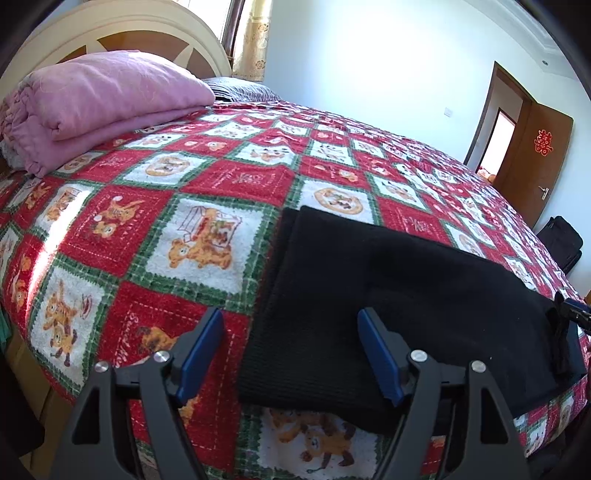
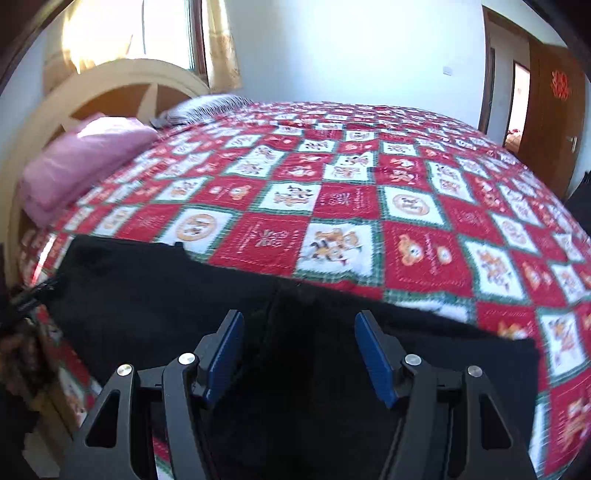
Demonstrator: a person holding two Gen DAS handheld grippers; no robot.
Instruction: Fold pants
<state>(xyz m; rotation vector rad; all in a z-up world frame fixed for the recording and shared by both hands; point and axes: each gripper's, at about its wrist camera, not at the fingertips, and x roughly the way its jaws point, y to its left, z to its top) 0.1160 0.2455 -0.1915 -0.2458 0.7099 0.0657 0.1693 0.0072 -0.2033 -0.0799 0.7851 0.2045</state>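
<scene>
Black pants (image 1: 388, 295) lie flat in a folded slab near the front edge of the bed. My left gripper (image 1: 291, 321) is open and empty, hovering above the pants' left edge; its blue pads (image 1: 201, 350) hold nothing. The right gripper's tip shows at the far right of the left wrist view (image 1: 572, 314), at the pants' right end. In the right wrist view the pants (image 2: 166, 295) fill the lower part, and my right gripper (image 2: 299, 325) is open above them, nothing between its pads.
The bed wears a red, white and green checked blanket (image 1: 207, 184). A folded pink quilt (image 1: 96, 103) lies by the cream headboard (image 1: 155, 29). A striped pillow (image 2: 199, 107) lies beyond. A brown door (image 1: 532, 162) and a black bag (image 1: 561, 243) are right.
</scene>
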